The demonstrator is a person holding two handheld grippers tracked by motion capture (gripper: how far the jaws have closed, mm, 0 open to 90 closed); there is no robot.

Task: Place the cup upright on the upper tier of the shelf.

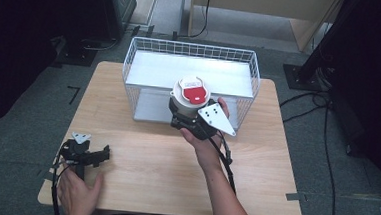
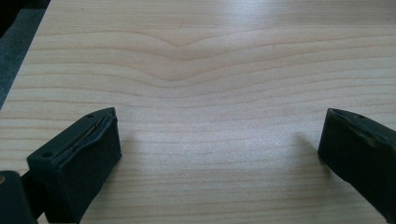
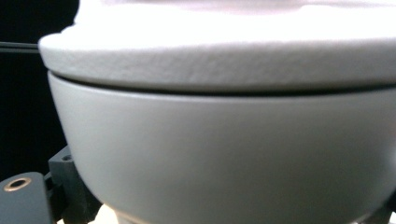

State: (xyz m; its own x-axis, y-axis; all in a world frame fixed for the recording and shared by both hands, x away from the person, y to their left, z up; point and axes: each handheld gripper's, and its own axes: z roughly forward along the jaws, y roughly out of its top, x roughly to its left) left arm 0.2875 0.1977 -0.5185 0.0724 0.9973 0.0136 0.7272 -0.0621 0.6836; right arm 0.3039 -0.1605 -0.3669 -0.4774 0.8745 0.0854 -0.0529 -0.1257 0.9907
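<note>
A round grey container (image 1: 186, 105) with a white lid and a red label (image 1: 194, 92) is held above the table, just in front of the wire basket (image 1: 192, 50). My right gripper (image 1: 182, 116) is shut on the container's body, tilted, with the person's hand behind it. In the right gripper view the container (image 3: 224, 154) is pressed close between the jaws, and one black finger (image 3: 70, 186) shows at the lower left. My left gripper (image 1: 104, 153) lies on the wooden table (image 1: 150, 160) at the front left. Its jaws (image 2: 219, 121) stand wide open over bare wood.
The white wire basket stands at the back middle of the table, with a pale shelf (image 1: 190, 72) inside it. Cables (image 1: 225, 157) trail from the right gripper along the forearm. Dark stands and cables lie on the floor around the table.
</note>
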